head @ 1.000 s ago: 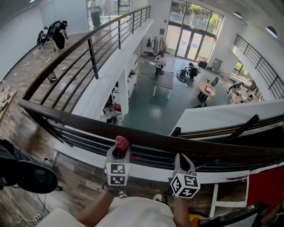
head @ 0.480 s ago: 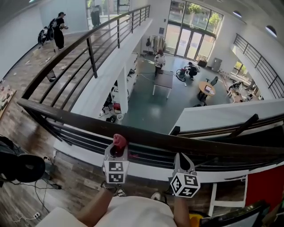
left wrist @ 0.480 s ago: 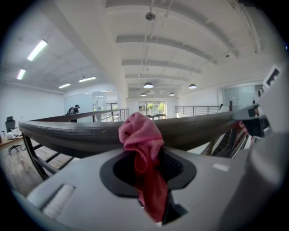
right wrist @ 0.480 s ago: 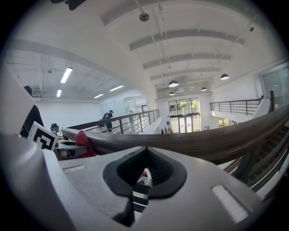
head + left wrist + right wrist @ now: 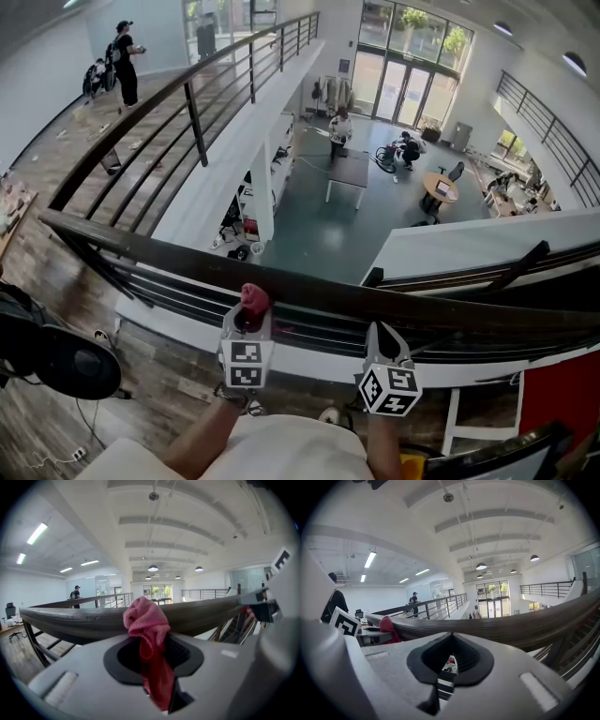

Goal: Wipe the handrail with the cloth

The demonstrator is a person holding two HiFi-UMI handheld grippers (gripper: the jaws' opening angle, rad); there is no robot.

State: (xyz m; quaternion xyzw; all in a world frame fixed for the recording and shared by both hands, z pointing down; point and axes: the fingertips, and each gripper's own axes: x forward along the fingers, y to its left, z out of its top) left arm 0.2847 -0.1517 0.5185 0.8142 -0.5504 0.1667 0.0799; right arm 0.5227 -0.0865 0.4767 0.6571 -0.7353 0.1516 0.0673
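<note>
A dark wooden handrail point(image 5: 309, 292) runs across the head view in front of me, above a drop to the floor below. My left gripper point(image 5: 249, 315) is shut on a pink-red cloth point(image 5: 254, 299), whose bunched top rests against the near side of the rail. In the left gripper view the cloth point(image 5: 147, 634) hangs between the jaws with the handrail point(image 5: 79, 618) right behind it. My right gripper point(image 5: 384, 342) is shut and holds nothing, just below the rail to the right. Its own view shows the handrail point(image 5: 511, 625) close ahead and the cloth point(image 5: 387, 626) at the left.
Below the rail run dark horizontal bars point(image 5: 187, 295). A second railing point(image 5: 197, 112) leads off along the left walkway, where a person point(image 5: 124, 58) stands far away. A dark round object point(image 5: 66, 361) sits on the wooden floor at my left. People and tables are on the ground floor point(image 5: 347, 178).
The left gripper with the cloth has shifted slightly left along the rail. The right gripper has stayed put. The distant person on the walkway has moved.
</note>
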